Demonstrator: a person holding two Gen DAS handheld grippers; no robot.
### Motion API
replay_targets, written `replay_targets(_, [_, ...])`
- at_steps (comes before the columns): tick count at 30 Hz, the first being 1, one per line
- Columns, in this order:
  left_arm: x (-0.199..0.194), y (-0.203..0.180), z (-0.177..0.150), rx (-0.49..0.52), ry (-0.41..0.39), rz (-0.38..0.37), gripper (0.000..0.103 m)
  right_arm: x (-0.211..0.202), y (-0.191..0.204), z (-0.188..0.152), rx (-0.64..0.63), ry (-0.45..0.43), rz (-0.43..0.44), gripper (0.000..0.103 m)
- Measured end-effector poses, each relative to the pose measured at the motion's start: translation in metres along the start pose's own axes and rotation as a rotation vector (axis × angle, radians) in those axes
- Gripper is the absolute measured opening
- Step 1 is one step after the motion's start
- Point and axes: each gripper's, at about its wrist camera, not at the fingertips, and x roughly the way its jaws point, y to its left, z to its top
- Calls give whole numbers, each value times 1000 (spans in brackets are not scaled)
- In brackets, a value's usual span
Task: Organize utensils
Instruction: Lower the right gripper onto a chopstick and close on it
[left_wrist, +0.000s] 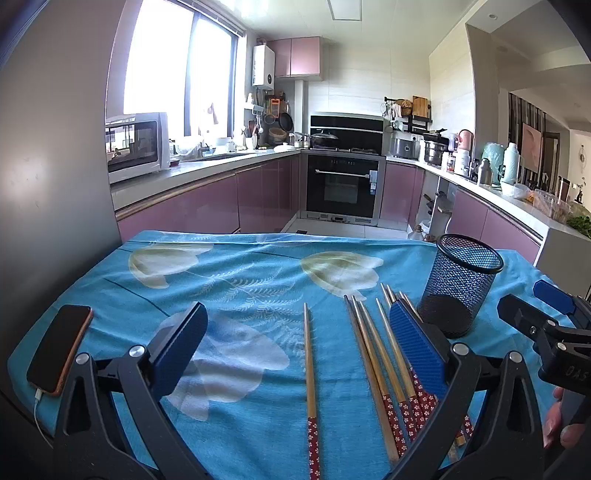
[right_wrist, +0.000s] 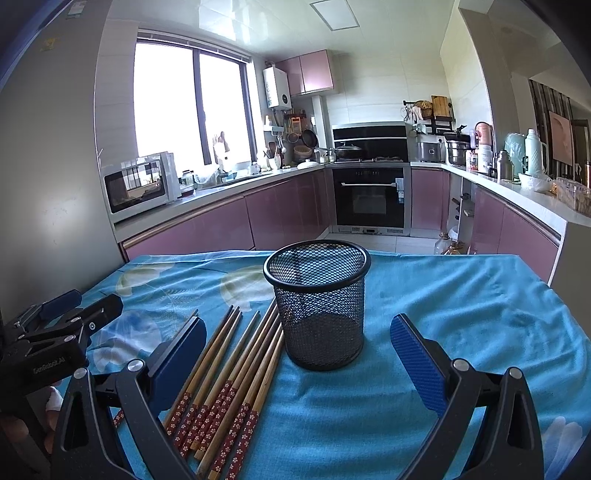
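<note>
Several wooden chopsticks (left_wrist: 380, 362) with red flowered ends lie on the blue tablecloth (left_wrist: 236, 280); one single chopstick (left_wrist: 309, 373) lies apart to their left. A black mesh holder (left_wrist: 460, 284) stands upright and empty to their right. My left gripper (left_wrist: 299, 336) hovers open over the single chopstick, holding nothing. In the right wrist view the chopsticks (right_wrist: 236, 362) fan out left of the holder (right_wrist: 319, 306). My right gripper (right_wrist: 299, 350) is open, low before the holder, nothing between its fingers. The other gripper (right_wrist: 66, 314) shows at the left edge.
A phone (left_wrist: 61, 349) on a cable lies at the table's left edge. A grey wall (left_wrist: 48, 177) stands close on the left. Beyond the far table edge is the kitchen floor, with pink cabinets and an oven (left_wrist: 341, 184). The right gripper (left_wrist: 546, 317) and a hand (left_wrist: 561, 424) show at right.
</note>
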Motion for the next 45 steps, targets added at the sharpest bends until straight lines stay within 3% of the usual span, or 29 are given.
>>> replay_targets(9, [12, 2, 1, 21, 43, -13, 97, 10, -1, -3, -4, 62, 29, 97])
replay_targets(15, [28, 6, -2, 44, 114, -35, 97, 28, -1, -9, -15, 181, 44, 97])
replay_targets(18, [39, 8, -6, 71, 171, -51, 97, 41, 2, -15, -38, 254, 50, 88])
replay_targets(23, [64, 11, -16, 87, 294, -96, 75, 57, 8, -22, -61, 348, 82, 65])
replay_targets(28, [80, 10, -23, 91, 355, -139, 65, 68, 8, -22, -58, 414, 100, 47])
replay_targets(32, [93, 8, -26, 85, 404, -168, 48, 78, 8, -21, -44, 454, 109, 41])
replay_targets(35, [102, 4, -28, 83, 441, -190, 42, 84, 10, -19, -58, 467, 92, 34])
replay_targets(42, [118, -3, -27, 88, 469, -203, 36, 96, 17, -15, -91, 480, 60, 32])
replay_targets(45, [118, -4, -26, 82, 469, -203, 27, 99, 15, -14, -63, 481, 74, 16])
